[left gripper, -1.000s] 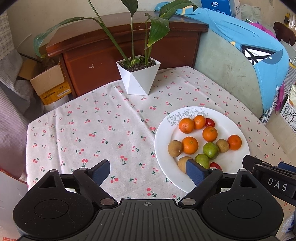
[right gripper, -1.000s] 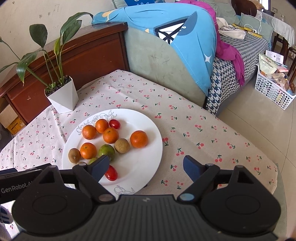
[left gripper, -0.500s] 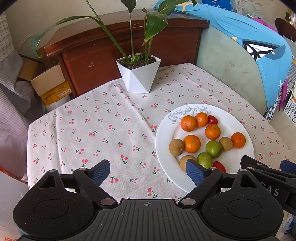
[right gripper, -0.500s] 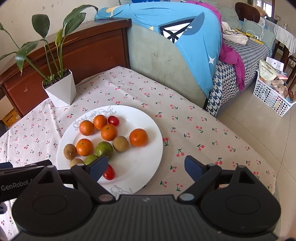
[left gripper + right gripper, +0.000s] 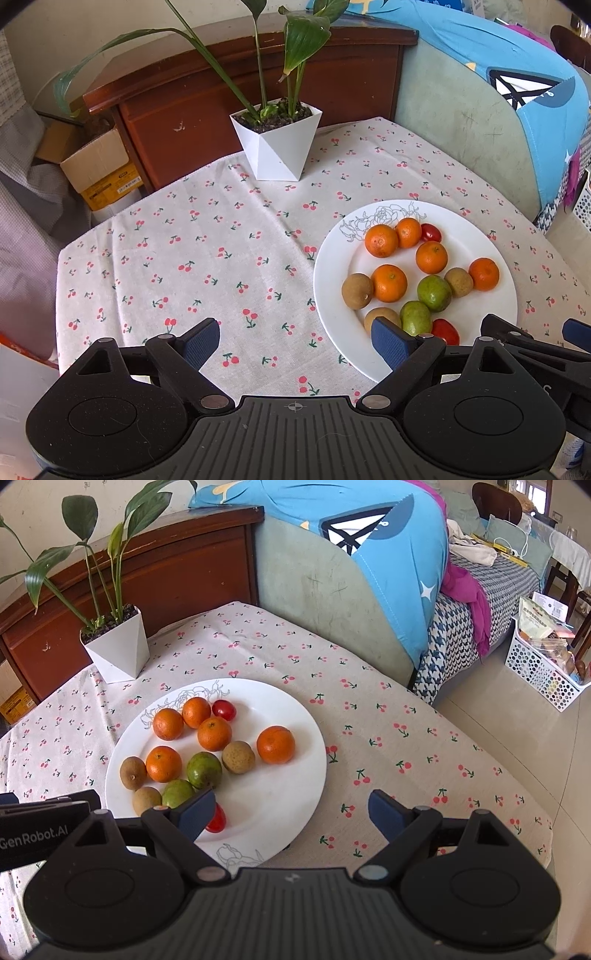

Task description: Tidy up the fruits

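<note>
Both grippers spread, empty: left gripper (image 5: 295, 341), right gripper (image 5: 291, 808). Near-edge red tomato (image 5: 218, 821) on plate (image 5: 280, 794) half hidden behind right gripper's finger.

We are in a lived-in home: a tabletop (image 5: 406, 738) under cherry-print cloth, a potted plant (image 5: 275, 146), a wooden cabinet (image 5: 240, 99), a sofa (image 5: 325, 587) draped with bedding and clothes, and a snack basket (image 5: 543, 664) on the tiled floor.
</note>
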